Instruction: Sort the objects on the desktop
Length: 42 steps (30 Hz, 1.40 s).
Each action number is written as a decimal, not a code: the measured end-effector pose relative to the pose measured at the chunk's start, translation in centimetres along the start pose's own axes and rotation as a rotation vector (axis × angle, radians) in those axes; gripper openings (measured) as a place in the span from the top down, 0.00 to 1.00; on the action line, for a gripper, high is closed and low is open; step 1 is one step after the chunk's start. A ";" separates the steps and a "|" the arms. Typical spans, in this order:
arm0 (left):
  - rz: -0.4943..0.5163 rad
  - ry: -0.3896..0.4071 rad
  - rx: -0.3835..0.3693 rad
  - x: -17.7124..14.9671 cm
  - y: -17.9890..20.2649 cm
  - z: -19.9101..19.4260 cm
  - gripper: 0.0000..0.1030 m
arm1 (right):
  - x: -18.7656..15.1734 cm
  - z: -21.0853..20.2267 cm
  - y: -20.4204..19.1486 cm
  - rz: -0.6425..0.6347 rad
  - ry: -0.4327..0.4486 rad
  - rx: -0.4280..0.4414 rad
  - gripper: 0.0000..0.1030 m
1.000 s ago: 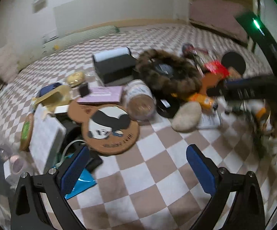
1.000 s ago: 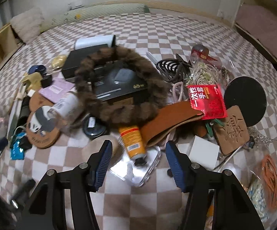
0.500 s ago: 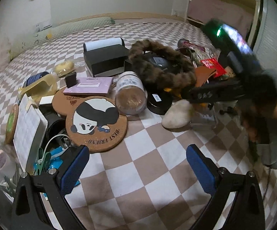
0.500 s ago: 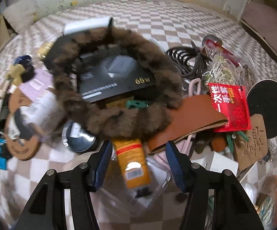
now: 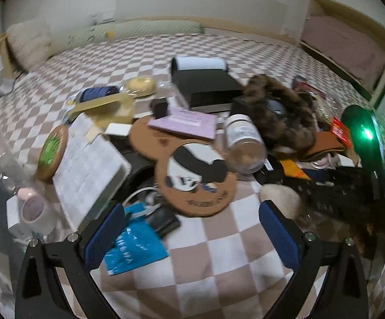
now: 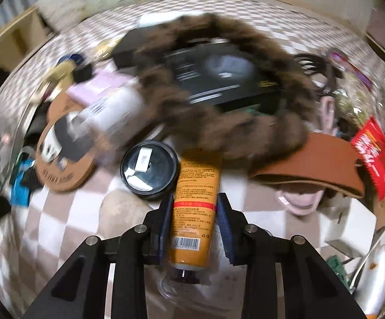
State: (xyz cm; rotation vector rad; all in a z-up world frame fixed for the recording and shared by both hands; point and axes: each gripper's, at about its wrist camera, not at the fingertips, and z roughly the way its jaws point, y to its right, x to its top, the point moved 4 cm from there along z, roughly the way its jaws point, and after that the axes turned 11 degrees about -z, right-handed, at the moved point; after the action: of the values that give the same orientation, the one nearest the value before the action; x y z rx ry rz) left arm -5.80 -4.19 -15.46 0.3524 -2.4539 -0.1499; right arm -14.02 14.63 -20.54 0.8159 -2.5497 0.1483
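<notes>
Right gripper (image 6: 195,220) — jaws clamped on the orange tube (image 6: 195,207), cap toward the camera | tube's far end under the brown fur ring (image 6: 219,111), beside the round black tin (image 6: 149,168) | Left gripper (image 5: 192,228) — jaws spread wide, holding nothing, above the checkered bed cover (image 5: 219,273), near the panda cork mat (image 5: 196,178).

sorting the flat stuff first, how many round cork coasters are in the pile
3 that show. The panda coaster lies in front of the left gripper. A plain cork one sits partly under it and the purple card. A green-faced one leans at the left. More may be buried.
</notes>
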 end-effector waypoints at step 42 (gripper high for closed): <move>-0.016 -0.051 0.067 -0.2 -3.6 -4.1 0.02 | -6.9 -8.1 -11.5 -0.319 0.030 0.267 0.27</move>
State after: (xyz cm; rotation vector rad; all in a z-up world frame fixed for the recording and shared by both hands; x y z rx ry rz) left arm -2.37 -7.66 -13.04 0.4025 -2.5110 -0.0845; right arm 0.77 10.72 -16.85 1.2982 -2.3633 0.4009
